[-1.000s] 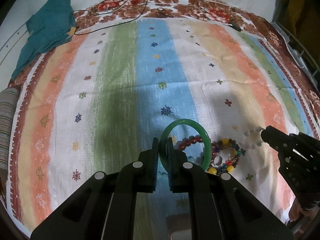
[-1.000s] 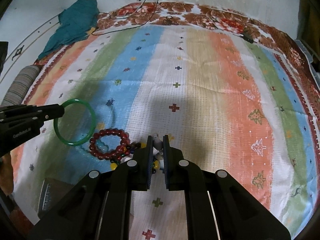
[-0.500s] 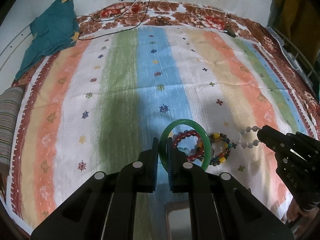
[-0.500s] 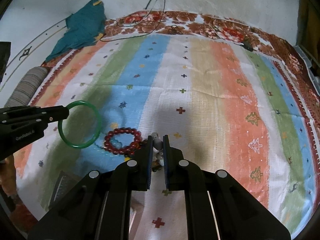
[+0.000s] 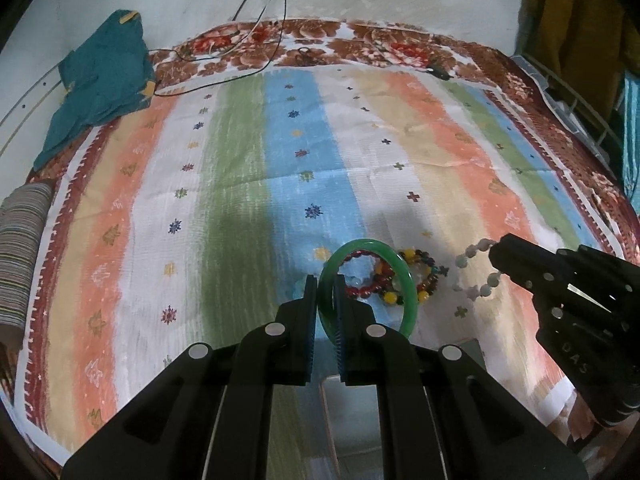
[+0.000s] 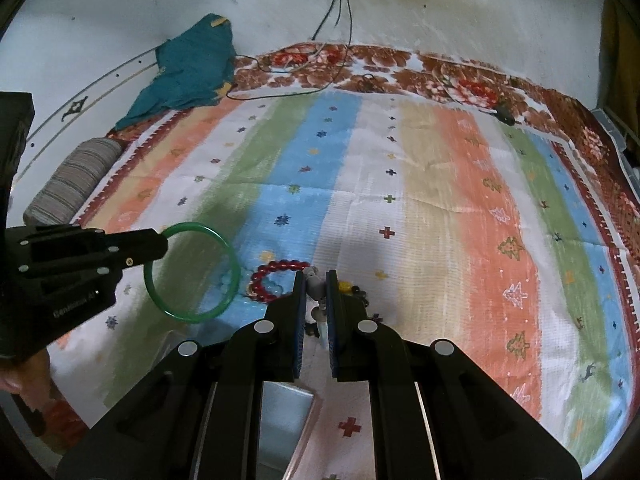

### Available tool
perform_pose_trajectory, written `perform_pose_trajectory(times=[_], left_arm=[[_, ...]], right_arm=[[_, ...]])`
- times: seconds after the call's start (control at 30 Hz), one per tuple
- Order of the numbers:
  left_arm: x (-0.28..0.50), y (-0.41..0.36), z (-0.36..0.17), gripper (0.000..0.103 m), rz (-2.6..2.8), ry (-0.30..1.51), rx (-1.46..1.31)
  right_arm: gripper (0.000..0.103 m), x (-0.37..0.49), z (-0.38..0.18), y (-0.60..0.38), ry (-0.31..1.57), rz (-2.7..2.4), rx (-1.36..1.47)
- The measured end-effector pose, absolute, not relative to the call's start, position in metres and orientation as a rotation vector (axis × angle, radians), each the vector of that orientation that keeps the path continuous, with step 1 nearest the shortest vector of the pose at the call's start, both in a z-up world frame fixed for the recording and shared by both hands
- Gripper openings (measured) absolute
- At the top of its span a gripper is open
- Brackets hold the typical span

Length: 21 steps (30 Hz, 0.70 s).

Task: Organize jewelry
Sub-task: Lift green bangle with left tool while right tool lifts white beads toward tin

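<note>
My left gripper [image 5: 325, 280] is shut on a green bangle [image 5: 404, 276] and holds it above the striped cloth; the bangle also shows in the right wrist view [image 6: 234, 276]. My right gripper [image 6: 316, 276] is shut on a pale bead bracelet [image 6: 316, 286], which hangs from its tips in the left wrist view [image 5: 476, 276]. A red bead bracelet [image 6: 276, 270] and a multicoloured bead bracelet [image 5: 424, 264] lie on the cloth below both grippers.
A clear box [image 6: 284, 400] lies at the near edge under the grippers. A teal cloth [image 5: 100, 80] and cables [image 5: 248, 20] lie at the far side. A striped roll [image 5: 20, 260] lies at the left. A rack [image 5: 572, 96] stands at the right.
Both grippers have risen and drawn back from the cloth, each with its bracelet. The pale bead bracelet now hangs free of the pile.
</note>
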<state>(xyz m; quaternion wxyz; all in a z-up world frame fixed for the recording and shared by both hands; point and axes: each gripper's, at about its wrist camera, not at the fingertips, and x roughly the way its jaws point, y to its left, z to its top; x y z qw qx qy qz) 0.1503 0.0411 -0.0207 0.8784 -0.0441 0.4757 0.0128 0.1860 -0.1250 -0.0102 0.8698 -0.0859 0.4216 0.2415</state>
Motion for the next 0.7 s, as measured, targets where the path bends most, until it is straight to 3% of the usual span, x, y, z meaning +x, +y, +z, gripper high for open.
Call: perform_pose_trajectory(times=[0.7], left_arm=[[0.098, 0.037, -0.01, 0.008, 0.009, 0.959, -0.107]], right_arm=[[0.011, 0.137, 0.0, -0.131, 0.848, 0.55, -0.171]])
